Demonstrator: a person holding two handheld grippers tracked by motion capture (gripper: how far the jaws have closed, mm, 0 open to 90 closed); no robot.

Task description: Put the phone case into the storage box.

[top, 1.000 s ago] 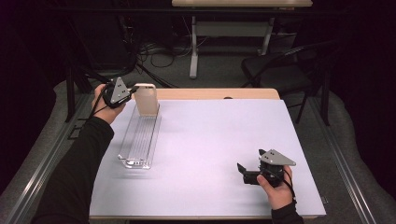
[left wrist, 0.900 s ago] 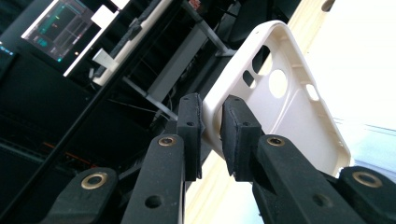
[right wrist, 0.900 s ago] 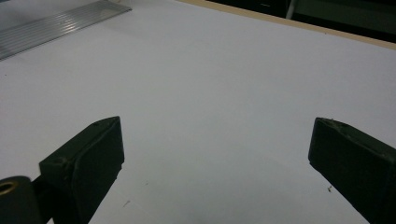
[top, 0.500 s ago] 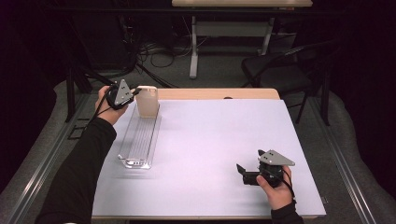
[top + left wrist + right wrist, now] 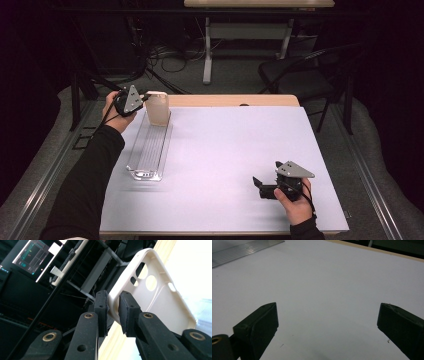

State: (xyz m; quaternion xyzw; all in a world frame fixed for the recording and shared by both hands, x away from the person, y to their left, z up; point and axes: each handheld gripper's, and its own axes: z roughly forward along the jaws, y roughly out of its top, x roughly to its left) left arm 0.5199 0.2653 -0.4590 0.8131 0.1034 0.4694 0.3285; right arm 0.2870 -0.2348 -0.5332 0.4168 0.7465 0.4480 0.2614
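**Left hand-held gripper clamps phone case at far left; right hand-held gripper idle and released**

We locate the left hand-held gripper [image 5: 142, 98] at the far left corner of the worktop [image 5: 235, 150]. Its two black jaws are closed on the rim of a cream phone case [image 5: 157, 108]. In the left gripper view, the pads [image 5: 101, 307] pinch one edge of the phone case [image 5: 155, 297] from both sides, and we see the inner face of the case with its camera cut-outs. In the high view, the case stands roughly upright over the far end of a clear ribbed tray [image 5: 149, 150]. We cannot tell whether the lower edge of the case touches the tray.

The tray lies flat on the left side of the worktop, with its long axis running from near to far. In the right gripper view, a corner of the tray [image 5: 242, 251] appears at the upper left.

We locate the right hand-held gripper [image 5: 259, 186] at the near right of the worktop, well apart from the case and the tray. It points left. In the right gripper view, its jaws stand wide apart over the bare white surface, and they hold nothing.
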